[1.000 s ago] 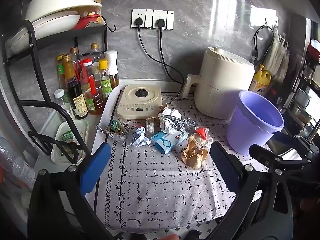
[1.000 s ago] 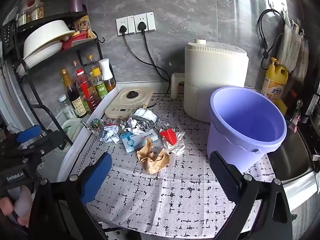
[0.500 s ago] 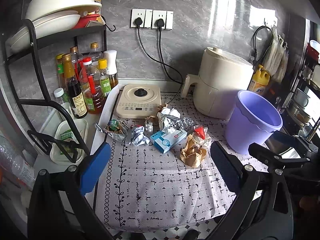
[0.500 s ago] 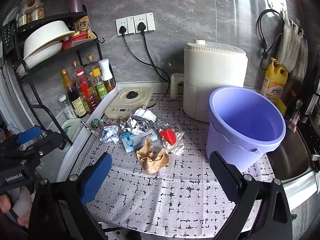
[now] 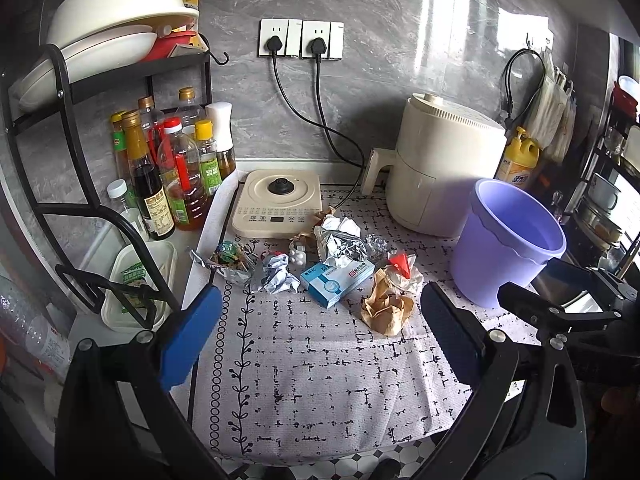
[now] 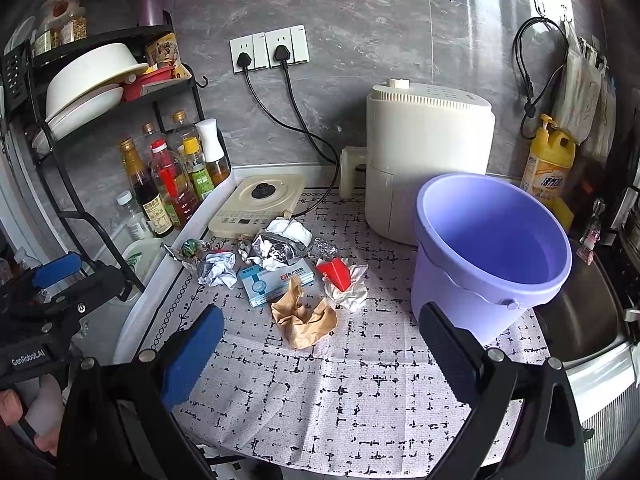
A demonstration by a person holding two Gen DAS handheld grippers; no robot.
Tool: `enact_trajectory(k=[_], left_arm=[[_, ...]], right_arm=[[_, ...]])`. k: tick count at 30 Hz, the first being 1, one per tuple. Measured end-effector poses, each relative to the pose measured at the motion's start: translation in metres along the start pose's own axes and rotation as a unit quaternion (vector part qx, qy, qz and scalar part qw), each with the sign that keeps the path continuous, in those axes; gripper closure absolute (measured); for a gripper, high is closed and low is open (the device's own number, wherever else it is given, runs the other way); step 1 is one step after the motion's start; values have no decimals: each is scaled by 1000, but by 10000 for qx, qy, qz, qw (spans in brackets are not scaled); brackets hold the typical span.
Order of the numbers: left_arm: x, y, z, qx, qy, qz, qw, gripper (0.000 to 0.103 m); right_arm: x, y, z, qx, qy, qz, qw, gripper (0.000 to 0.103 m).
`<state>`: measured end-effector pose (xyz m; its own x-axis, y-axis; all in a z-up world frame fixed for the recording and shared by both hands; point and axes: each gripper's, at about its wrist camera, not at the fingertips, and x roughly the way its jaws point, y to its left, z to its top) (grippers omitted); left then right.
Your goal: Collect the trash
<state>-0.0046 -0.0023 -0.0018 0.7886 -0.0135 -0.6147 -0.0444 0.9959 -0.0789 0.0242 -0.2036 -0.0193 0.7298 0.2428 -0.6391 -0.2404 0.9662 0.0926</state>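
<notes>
**Both grippers held spread above the mat, short of the trash pile**

The left gripper point(image 5: 320, 336) and the right gripper point(image 6: 320, 344) each had their jaws spread wide and grasped nothing; both hung over the bare near half of the patterned mat point(image 5: 320, 380), which lay free of objects up to its front edge. The trash formed one cluster at mid-mat: a crumpled brown paper point(image 6: 304, 320) nearest the grippers, a blue-and-white box point(image 6: 274, 280) just behind it, a red scrap on white tissue point(image 6: 340, 276) to the right, crushed foil point(image 6: 272, 252) behind, and a white paper wad point(image 6: 220, 274) and a green-printed wrapper point(image 5: 230, 258) at the left. The purple bucket point(image 6: 492, 256) stood upright and empty at the mat's right side, near the pile but not touching it, with a strip of open mat between. Behind the pile sat the induction cooker point(image 5: 280, 204) and the white appliance point(image 6: 428, 156) (both against the wall side).

The left wrist view alone showed the right gripper's black frame beside the bucket; the right wrist view alone showed the left gripper at the far left with fingers point(image 6: 8, 408) of a hand under it, and the sink point(image 6: 580, 320) beyond the bucket. The bottles point(image 5: 176, 176) and the black rack point(image 5: 80, 200) bounded the left edge.
</notes>
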Motion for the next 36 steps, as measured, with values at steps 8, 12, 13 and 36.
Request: enact_trajectory(k=[8, 12, 13, 36], left_arm=[[3, -1, 6, 43, 5, -25, 10000, 4], [4, 1, 6, 28, -17, -26, 10000, 4], [5, 1, 6, 21, -18, -28, 10000, 4], [22, 14, -1, -162, 69, 125, 9998, 4]], right_arm=[[3, -1, 4, 42, -15, 5, 10000, 7], [4, 0, 4, 50, -8, -17, 10000, 7], [4, 0, 5, 52, -10, -20, 10000, 7], [17, -1, 11, 19, 8, 180, 9998, 7]])
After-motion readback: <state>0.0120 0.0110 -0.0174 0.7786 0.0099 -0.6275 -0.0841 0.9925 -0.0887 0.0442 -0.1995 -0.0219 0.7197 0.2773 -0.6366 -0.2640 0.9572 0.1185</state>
